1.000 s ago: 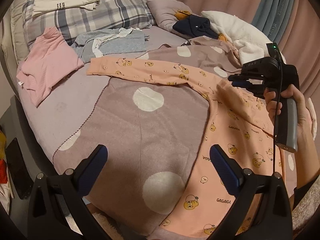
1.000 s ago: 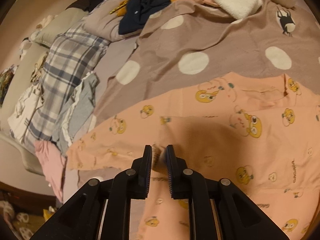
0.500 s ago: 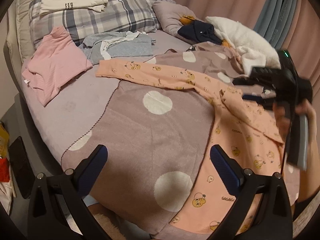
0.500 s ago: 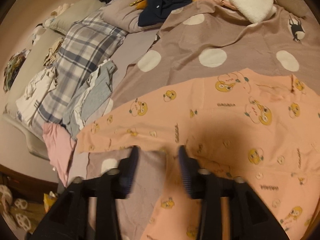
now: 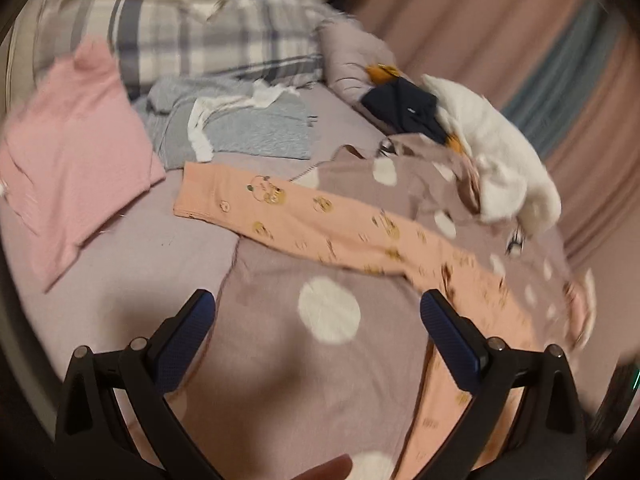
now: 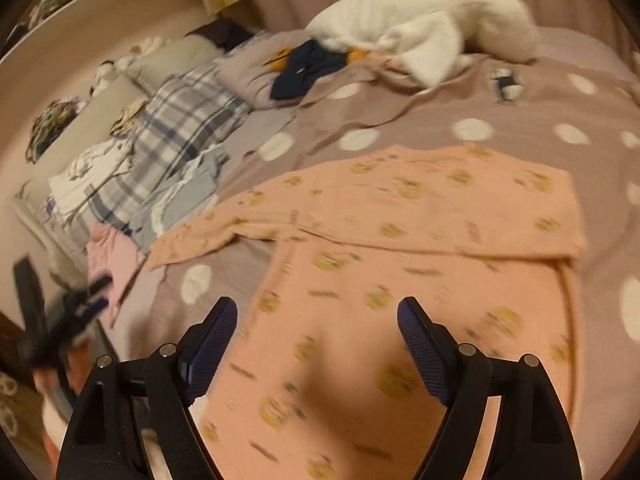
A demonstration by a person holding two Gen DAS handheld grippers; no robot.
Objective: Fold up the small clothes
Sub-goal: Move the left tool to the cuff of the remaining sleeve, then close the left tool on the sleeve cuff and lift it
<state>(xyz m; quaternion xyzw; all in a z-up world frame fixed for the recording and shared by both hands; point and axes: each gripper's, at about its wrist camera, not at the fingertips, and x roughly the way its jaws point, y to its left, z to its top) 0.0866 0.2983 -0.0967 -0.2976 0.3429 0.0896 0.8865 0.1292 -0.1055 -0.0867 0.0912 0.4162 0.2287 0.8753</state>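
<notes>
The right hand-held gripper (image 6: 316, 340) has just let go of the peach printed garment (image 6: 400, 280). A second ago its jaws were pinched shut on a fold of that cloth; now they are opening, with nothing between them, and they hang above the lower part of the garment. The view from it is also wider than before, so it seems to have pulled back from the cloth.

The garment lies on the bed, on the mauve blanket with white dots (image 6: 360, 136). Its top part now looks folded over, with a straight edge running across it, and one long sleeve (image 5: 304, 216) stretches out toward the pink top (image 5: 72, 160) and the grey clothes (image 5: 240, 128) near the plaid pillow (image 5: 208, 48).

The left hand-held gripper (image 5: 316, 324) is wide open and empty, over the bare blanket just beside the sleeve, and it has moved closer to it than a second ago.

I judge that one fold is finished and the hands are changing position. The long sleeve is probably the next part to bring in, and the left side is better placed for it.
</notes>
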